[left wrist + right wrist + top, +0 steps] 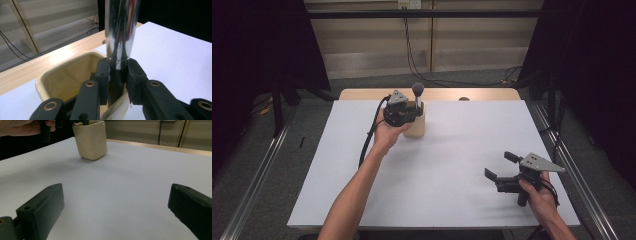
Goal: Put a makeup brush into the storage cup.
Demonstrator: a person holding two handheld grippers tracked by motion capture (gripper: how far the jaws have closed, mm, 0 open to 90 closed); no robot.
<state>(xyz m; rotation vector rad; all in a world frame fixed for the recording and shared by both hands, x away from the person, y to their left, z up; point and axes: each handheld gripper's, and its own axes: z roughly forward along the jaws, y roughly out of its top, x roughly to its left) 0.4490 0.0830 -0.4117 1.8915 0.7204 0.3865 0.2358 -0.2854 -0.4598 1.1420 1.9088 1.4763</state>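
A cream, squarish cup (pixel 415 126) (pixel 65 75) (pixel 91 140) stands upright at the far middle of the white table (pixel 452 150). A shiny metal utensil handle (pixel 120 32) with a dark round knob (pixel 417 89) on top stands upright over the cup's rim. My left gripper (pixel 411 111) (pixel 118 77) is shut on that handle just above the cup. At the table's near right, my right gripper (pixel 500 165) (pixel 115 212) is open, held low over bare table, with nothing between its jaws.
A wooden strip (pixel 362 94) (pixel 50 60) runs along the table's far edge. Cables (pixel 412 55) hang and lie on the floor behind it. Metal rails (pixel 257 175) flank the table on both sides. Dark curtains (pixel 592 60) close in left and right.
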